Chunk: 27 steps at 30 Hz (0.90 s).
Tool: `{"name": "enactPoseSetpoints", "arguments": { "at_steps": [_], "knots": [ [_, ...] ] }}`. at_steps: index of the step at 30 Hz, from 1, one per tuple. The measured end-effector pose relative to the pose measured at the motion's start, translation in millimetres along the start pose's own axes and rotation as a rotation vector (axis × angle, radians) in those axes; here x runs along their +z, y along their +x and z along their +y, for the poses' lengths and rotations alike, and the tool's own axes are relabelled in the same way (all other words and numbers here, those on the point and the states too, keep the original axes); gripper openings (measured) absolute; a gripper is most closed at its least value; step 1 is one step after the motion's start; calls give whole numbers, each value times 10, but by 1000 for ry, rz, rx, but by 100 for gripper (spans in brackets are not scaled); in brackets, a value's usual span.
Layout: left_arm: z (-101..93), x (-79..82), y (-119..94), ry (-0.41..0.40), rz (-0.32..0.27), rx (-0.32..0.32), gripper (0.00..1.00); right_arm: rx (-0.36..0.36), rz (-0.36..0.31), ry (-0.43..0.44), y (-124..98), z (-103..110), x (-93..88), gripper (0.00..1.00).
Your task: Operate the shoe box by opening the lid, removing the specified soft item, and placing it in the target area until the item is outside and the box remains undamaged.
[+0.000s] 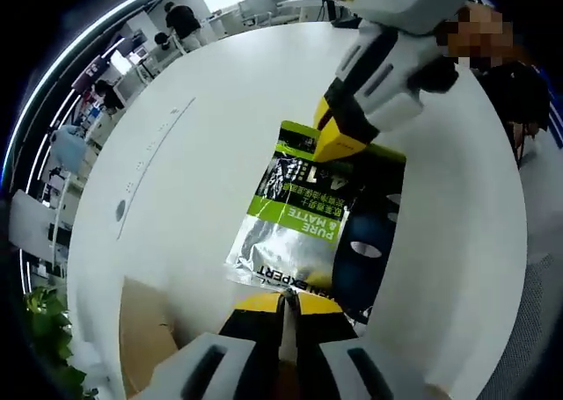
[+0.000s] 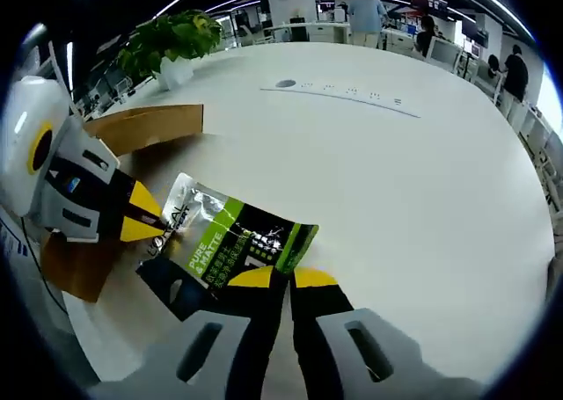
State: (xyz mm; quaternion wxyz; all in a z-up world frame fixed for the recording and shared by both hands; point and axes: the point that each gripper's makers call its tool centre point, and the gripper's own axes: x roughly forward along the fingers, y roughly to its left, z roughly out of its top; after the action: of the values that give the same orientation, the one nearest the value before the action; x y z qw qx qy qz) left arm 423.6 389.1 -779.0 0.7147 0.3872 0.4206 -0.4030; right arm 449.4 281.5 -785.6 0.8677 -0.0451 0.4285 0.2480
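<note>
Sachet point(image 1: 295, 229), one only, reads "PURE & MATTE" and lies on the white worktop point(image 1: 211, 136) beside one brown box point(image 2: 141, 129). Your left gripper point(image 1: 283, 301) and right gripper point(image 2: 281, 279) each pinch an opposite end of it, fingers clenched.

Clamped at opposite ends between left tool point(image 1: 283, 305) and right tool point(image 1: 339, 141): green-and-silver pouch point(image 1: 299, 220), over white desk point(image 1: 220, 110), beside brown box point(image 1: 145, 330).
</note>
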Motion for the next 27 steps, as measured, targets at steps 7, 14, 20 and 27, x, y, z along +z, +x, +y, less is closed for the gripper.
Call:
{"name": "enactPoseSetpoints", "arguments": {
  "at_steps": [7, 14, 20, 27],
  "knots": [
    [35, -10, -40, 15, 11, 11, 5, -5, -1, -8, 12, -18, 17, 6],
    [22, 4, -105, 27, 3, 17, 7, -12, -24, 0, -73, -70, 72, 10],
    [10, 102, -201, 8, -30, 17, 11, -14, -35, -1, -142, -64, 74, 12],
    [-1, 161, -346, -80, -83, -2, 17, -10, -56, -11, -266, -21, 120, 16]
  ]
}}
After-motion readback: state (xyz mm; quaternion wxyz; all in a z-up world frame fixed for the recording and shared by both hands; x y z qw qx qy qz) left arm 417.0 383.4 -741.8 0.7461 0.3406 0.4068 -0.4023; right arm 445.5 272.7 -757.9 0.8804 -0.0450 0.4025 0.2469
